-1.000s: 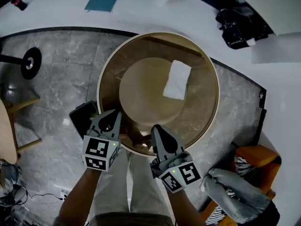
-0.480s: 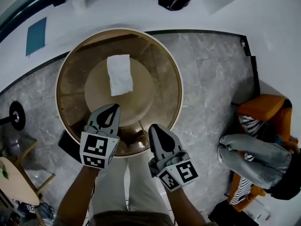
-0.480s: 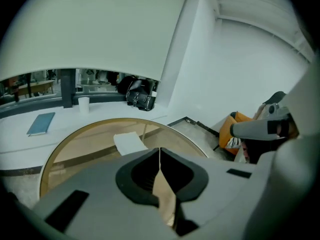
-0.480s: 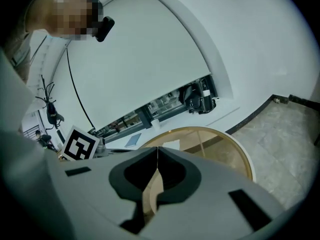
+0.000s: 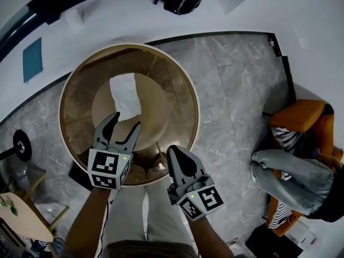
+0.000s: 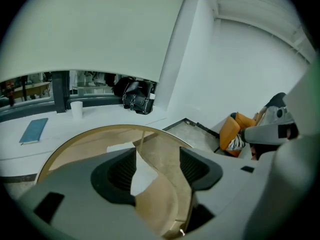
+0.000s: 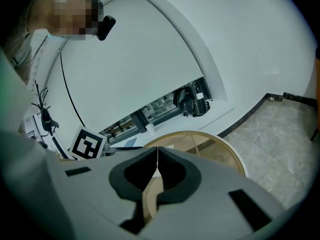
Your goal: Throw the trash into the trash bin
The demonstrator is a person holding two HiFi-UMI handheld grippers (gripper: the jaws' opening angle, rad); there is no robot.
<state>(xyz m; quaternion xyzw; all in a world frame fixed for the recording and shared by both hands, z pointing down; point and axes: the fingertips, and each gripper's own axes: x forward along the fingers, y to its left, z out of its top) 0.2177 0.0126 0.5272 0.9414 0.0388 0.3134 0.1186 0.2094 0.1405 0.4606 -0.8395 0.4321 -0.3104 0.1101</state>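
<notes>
You are at the first step: reaching for the trash. Nothing is picked up yet.

Closest to you, your right claw (image 5: 176, 150) is squeezed tight with nothing in it. It hangs over the near edge of the round desk (image 5: 166, 85).

A little farther out, your left claw (image 5: 124, 121) is opening. Its two jaws stand wide apart and hold nothing.

Right at its tips lies the trash, a white paper (image 5: 124, 93). It rests flat on the glass top, near the middle of the desk.

I think the next move is to push the left claw forward until the near edge of the paper sits between the jaws, then squeeze. The paper looks thin and flat, so it may slide away.

I can't pick out the trash bin for sure.
</notes>
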